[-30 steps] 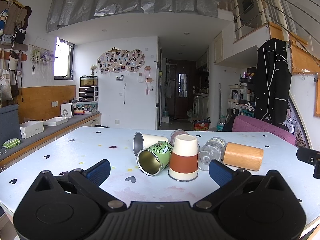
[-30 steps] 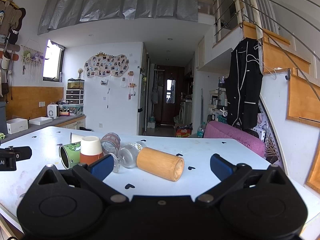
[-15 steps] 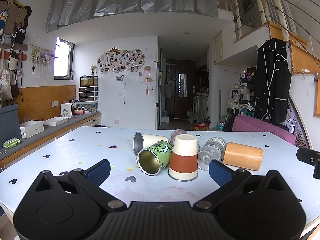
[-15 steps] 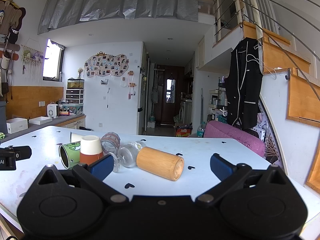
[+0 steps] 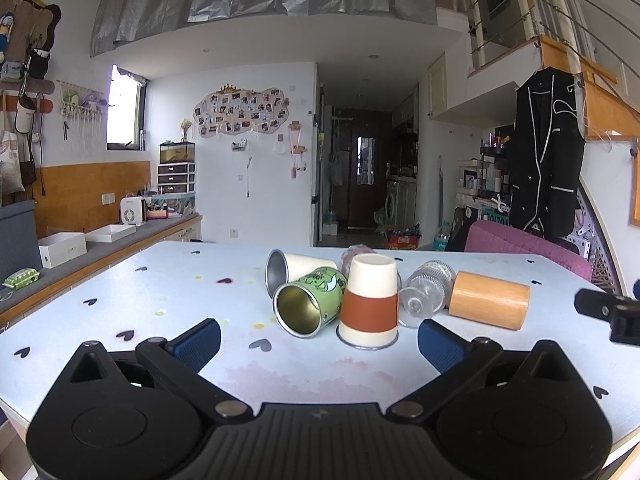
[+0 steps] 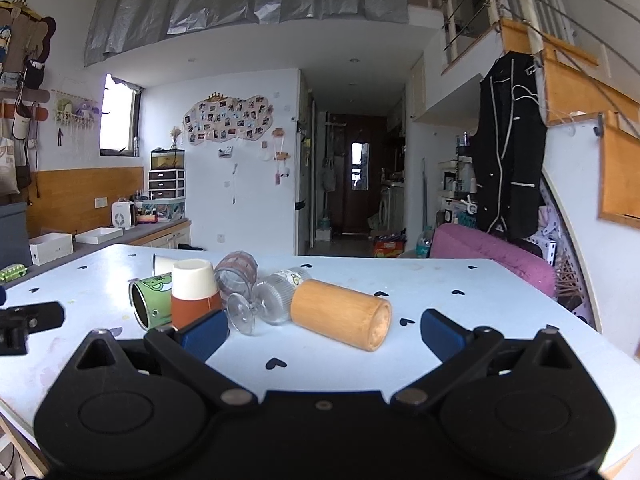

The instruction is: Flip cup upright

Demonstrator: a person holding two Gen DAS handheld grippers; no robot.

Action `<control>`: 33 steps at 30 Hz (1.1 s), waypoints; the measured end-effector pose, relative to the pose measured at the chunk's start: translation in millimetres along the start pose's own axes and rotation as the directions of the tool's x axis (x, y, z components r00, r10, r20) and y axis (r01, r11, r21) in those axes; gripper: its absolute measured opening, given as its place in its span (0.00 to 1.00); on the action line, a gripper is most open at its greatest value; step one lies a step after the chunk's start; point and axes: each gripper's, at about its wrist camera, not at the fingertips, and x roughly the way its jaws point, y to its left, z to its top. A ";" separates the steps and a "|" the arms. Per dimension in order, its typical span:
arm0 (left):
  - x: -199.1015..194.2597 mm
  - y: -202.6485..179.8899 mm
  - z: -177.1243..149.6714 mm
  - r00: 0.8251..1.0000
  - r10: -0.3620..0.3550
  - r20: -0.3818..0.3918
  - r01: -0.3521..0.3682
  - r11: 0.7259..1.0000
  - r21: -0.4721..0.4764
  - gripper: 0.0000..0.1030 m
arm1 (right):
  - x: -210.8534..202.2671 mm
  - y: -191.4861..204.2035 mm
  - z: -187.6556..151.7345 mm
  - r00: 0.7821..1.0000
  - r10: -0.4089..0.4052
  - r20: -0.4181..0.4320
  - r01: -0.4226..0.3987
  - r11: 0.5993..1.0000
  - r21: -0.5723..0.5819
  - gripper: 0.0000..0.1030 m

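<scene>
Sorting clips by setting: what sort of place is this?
Most likely a lived-in loft flat: a photo collage on the wall, a black jacket hung from the mezzanine stairs, and a dining table strewn with cups.

On the table (image 5: 120, 292) lie six cups: one paper cup with an orange band (image 5: 370, 300), one green metal cup (image 5: 310, 300), one white cup with metal inside (image 5: 298, 268), one wooden cup (image 5: 488, 300), one clear ribbed glass (image 5: 428, 292) and one pinkish glass (image 6: 237, 276).
</scene>
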 end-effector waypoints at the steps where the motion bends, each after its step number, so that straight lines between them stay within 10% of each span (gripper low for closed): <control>1: 0.6 0.6 -0.5 1.000 0.002 -0.004 -0.002 1.000 0.000 1.00 | 7.2 -3.5 4.2 1.000 0.006 -0.003 -0.006 1.000 -0.009 1.00; 17: 10.3 7.6 -10.3 0.999 -0.005 -0.045 0.005 1.000 0.010 1.00 | 150.0 -68.4 45.4 0.957 0.265 -0.115 -0.277 0.954 -0.115 0.98; 27: 14.9 3.0 -14.7 0.998 -0.010 -0.064 0.012 0.999 0.036 1.00 | 225.5 -107.9 27.9 0.920 0.342 -0.189 -0.326 0.939 0.112 0.94; 33: 15.1 1.0 -16.0 0.998 -0.017 -0.060 0.019 0.999 0.042 1.00 | 241.0 -115.2 14.1 0.857 0.469 -0.214 -0.415 0.874 0.252 0.97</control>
